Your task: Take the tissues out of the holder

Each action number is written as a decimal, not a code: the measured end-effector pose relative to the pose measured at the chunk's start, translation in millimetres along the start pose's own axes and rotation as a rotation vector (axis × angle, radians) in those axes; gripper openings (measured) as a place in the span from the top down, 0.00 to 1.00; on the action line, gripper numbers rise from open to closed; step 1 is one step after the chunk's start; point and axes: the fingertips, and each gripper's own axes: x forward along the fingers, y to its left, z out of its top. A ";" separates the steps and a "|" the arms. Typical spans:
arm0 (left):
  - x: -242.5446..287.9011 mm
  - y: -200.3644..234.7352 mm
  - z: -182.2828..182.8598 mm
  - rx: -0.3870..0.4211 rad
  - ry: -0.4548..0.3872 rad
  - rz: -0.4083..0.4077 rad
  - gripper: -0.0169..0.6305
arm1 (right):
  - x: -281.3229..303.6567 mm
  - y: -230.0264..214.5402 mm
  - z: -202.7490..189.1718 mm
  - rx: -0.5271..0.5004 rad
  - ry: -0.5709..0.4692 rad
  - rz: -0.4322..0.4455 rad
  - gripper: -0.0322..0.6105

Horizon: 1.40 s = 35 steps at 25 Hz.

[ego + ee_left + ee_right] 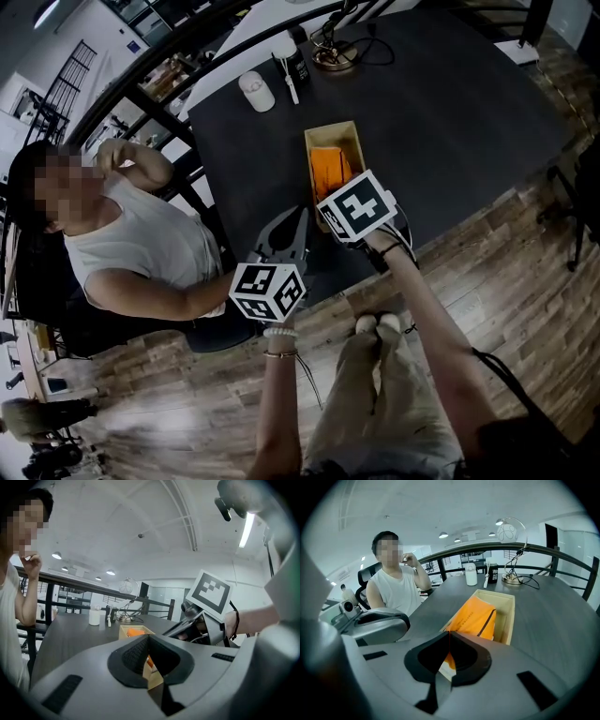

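A light wooden holder (354,137) lies on the dark table (450,122) with an orange tissue pack (330,169) inside it. The right gripper's marker cube (356,204) covers the holder's near end. In the right gripper view the right gripper (449,633) has its jaws closed together on the near end of the tissue pack (477,616), which lies tilted in the holder (507,616). My left gripper (300,217) rests just left of the holder near the table's front edge. Its jaws meet with nothing between them (149,637).
A seated person (141,244) in a white top leans at the table's left side. At the far end stand a white cup (257,91), a dark can (298,66) and a lamp base (333,56) with a cable. Wooden floor (525,272) lies below the table's front edge.
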 end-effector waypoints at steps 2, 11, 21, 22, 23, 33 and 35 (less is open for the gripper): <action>-1.0 -3.1 0.7 0.000 0.000 -0.008 0.96 | -3.2 -2.3 -0.4 0.015 -0.026 -0.013 0.93; -7.9 -1.7 11.7 0.004 -0.028 -0.026 0.96 | -22.2 -14.3 0.1 0.153 -0.183 0.002 0.93; -6.0 -3.4 33.1 0.010 -0.067 -0.064 0.96 | -59.1 -15.7 29.0 0.172 -0.298 0.019 0.93; -6.1 -4.9 36.5 0.012 -0.074 -0.070 0.96 | -63.4 -15.2 32.0 0.170 -0.308 0.019 0.93; -6.4 -6.5 40.0 0.013 -0.082 -0.077 0.96 | -67.7 -14.8 34.7 0.169 -0.319 0.019 0.93; -1.5 -19.0 76.2 0.048 -0.148 -0.139 0.96 | -108.1 -23.7 59.9 0.190 -0.419 0.005 0.93; 0.9 -22.1 81.8 0.053 -0.157 -0.146 0.96 | -114.7 -28.2 62.2 0.206 -0.435 0.008 0.93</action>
